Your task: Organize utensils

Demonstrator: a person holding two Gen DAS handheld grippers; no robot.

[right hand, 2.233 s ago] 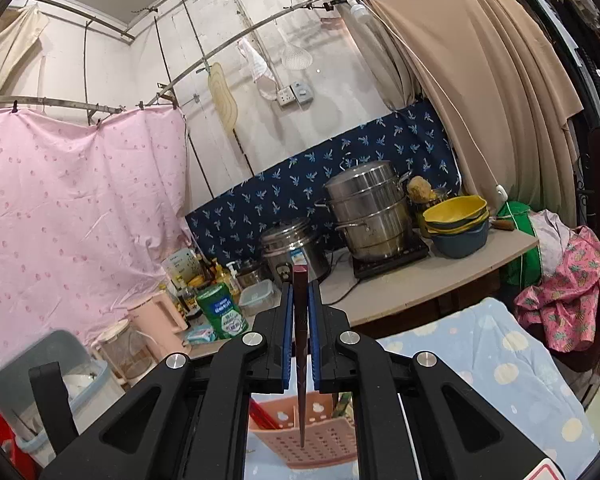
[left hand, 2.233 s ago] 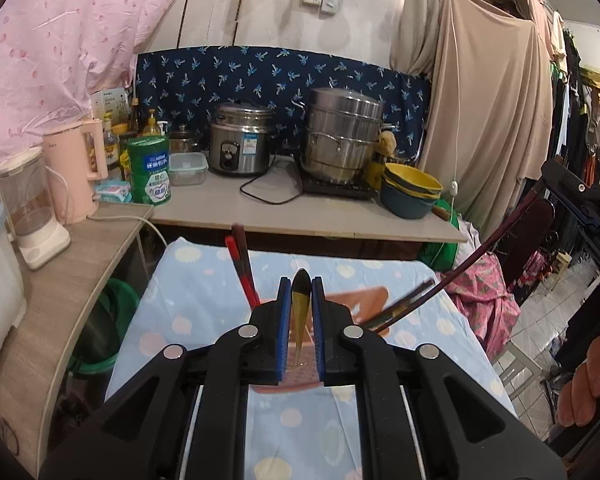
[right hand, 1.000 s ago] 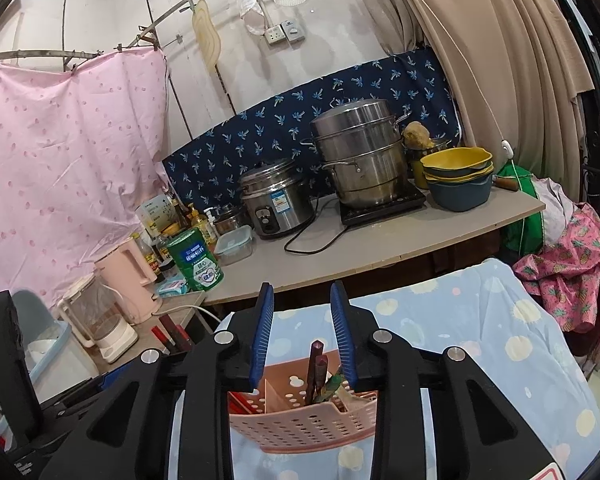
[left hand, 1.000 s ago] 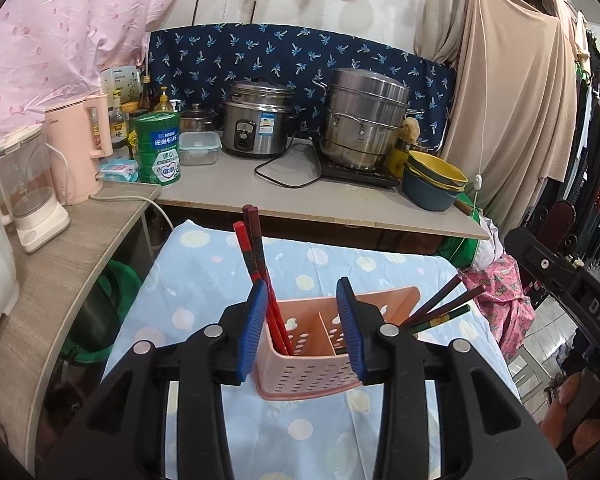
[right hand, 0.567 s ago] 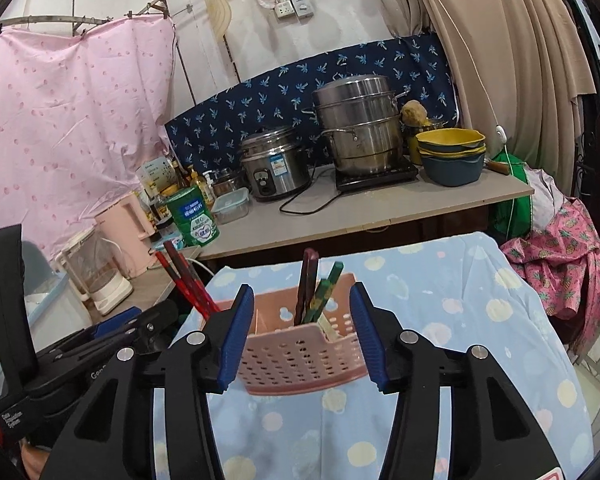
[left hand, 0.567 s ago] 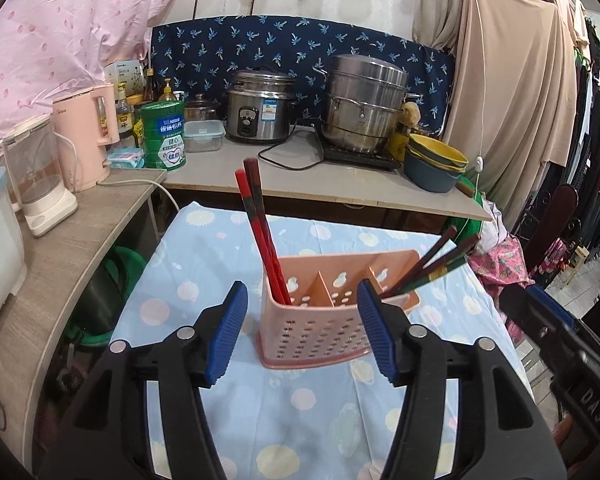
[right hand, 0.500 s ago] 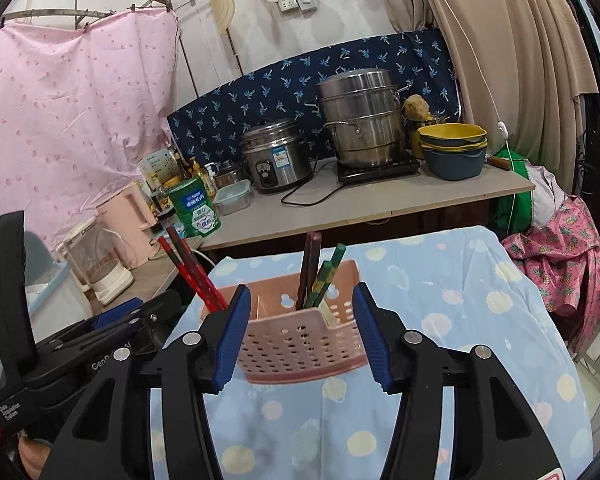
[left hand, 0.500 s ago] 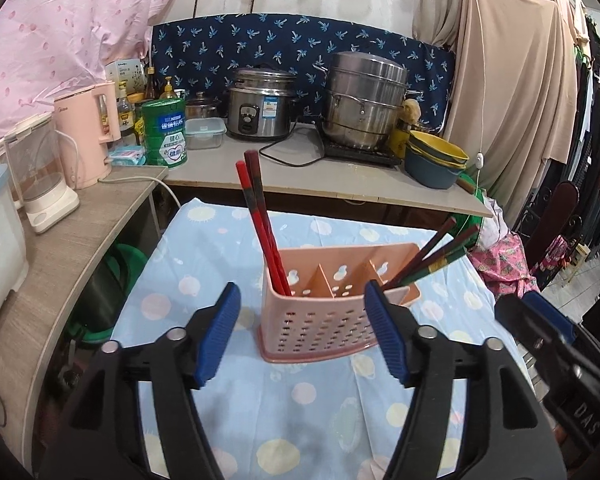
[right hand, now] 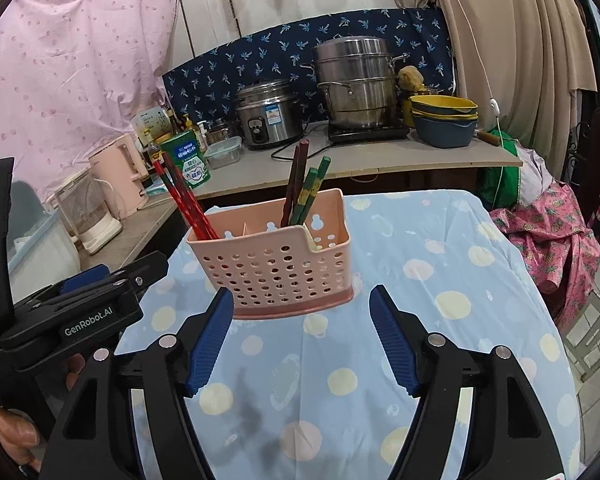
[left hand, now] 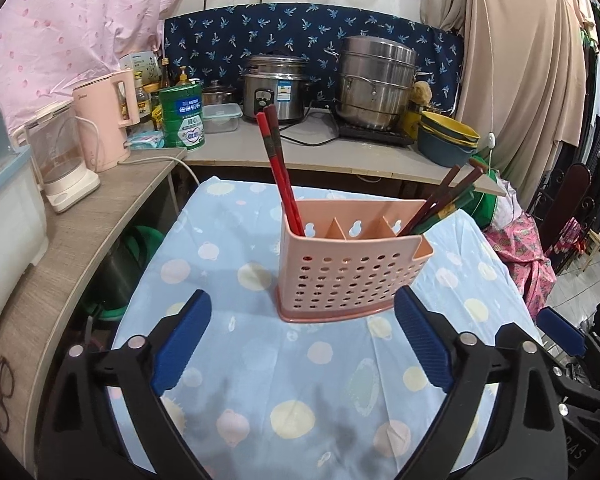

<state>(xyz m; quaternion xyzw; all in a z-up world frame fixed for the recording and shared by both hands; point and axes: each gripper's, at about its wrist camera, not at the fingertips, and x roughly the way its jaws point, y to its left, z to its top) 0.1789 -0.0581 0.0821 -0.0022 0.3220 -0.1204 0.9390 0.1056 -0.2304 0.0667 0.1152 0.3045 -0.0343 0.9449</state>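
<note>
A pink perforated utensil caddy (left hand: 352, 264) (right hand: 276, 264) stands on a table with a light blue dotted cloth (left hand: 228, 256) (right hand: 440, 264). Red chopsticks (left hand: 278, 168) (right hand: 184, 204) lean out of its left compartment. Dark brown chopsticks (left hand: 440, 196) (right hand: 294, 188) and green ones (right hand: 310, 192) stand in its right compartment. My left gripper (left hand: 302, 342) hangs just short of the caddy, jaws still opening, nothing between them. My right gripper (right hand: 302, 334) is likewise in front of the caddy, jaws opening and empty.
A counter behind the table carries a rice cooker (left hand: 274, 86), a steel steamer pot (left hand: 374, 82), stacked bowls (left hand: 446, 140) and a green tin (left hand: 182, 120). A pink kettle (left hand: 104, 120) and a blender (left hand: 62, 168) sit on the left shelf. A chair with pink clothing (right hand: 556, 236) stands right.
Both grippers held a utensil shut over the caddy, then let go. They have since opened wide and drawn back and down, so the caddy now sits farther off.
</note>
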